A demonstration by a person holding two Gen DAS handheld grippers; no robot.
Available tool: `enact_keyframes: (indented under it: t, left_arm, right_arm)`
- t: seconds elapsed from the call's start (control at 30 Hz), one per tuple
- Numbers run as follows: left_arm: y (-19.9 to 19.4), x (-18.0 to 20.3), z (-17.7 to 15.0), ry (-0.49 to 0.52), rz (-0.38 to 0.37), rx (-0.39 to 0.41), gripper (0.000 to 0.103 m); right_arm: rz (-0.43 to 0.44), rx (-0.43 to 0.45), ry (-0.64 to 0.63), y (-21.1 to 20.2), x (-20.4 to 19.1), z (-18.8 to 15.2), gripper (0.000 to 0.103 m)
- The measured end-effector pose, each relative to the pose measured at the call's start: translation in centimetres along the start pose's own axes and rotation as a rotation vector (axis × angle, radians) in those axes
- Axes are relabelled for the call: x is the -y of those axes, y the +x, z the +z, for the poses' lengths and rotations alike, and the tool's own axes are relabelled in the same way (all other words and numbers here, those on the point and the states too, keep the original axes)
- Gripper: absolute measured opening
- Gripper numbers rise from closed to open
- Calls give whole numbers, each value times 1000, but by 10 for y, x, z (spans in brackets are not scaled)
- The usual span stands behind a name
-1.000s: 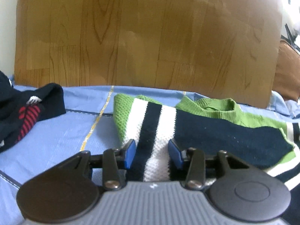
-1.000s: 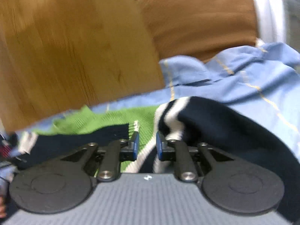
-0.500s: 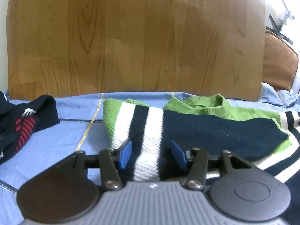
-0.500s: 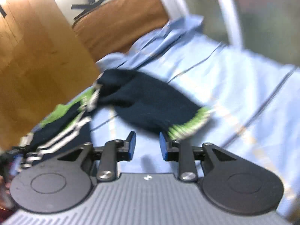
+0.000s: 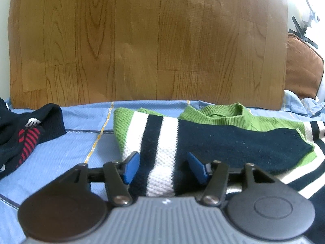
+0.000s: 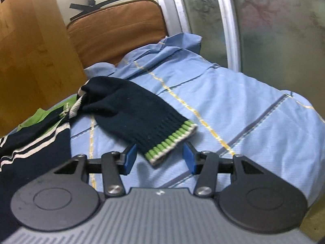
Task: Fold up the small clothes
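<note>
Only the left view is showing the left gripper (image 5: 163,165) opening astride the sweater (image 5: 160,142) body's striped fold, while the right gripper (image 6: 159,156) is opening around its outstretched cuff (image 6: 172,140) on the bed (image 6: 233,105).

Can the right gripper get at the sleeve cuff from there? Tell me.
Probably yes. The right gripper is opening, its fingers either side of the green-ribbed sleeve cuff, which lies flat on the blue bedsheet with nothing over it. The pads are not pressing it yet.
</note>
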State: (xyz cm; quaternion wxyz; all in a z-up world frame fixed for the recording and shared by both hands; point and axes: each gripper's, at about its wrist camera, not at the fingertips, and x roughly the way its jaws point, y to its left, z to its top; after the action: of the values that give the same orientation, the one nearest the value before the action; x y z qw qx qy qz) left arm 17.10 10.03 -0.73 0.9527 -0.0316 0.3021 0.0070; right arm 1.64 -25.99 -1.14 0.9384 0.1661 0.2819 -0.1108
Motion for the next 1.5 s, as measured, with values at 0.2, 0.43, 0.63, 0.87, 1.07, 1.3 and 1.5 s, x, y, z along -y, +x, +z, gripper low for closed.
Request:
enact_keyframes:
  t: [0.2,0.43,0.63,0.87,1.07,1.3,1.5]
  left_arm:
    - [-1,0,0,-3,-1,0,57]
    - [-1,0,0,-3,-1,0,57]
    - [-1,0,0,-3,-1,0,59]
    - [0,0,0,-4,-1,0,60]
    - [0,0,0,-8,-3,-2,61]
    - [1,-2,1,-23,-21,-10,63]
    - [1,-3,1,-35,-32,-15,63]
  right_arm:
    - [-14,14,-6,11,-8,3,51]
    - [10,18,-54,13,-17,5,10]
    - [69,58,49,0,-9,37,9]
    - [133,221,82,-23,-16,118,9]
    - [114,282,58,-17,-22,161,9]
    - [183,181,52,-1,-36,166,9]
    - [340,164,57,-14,-72,185,9]
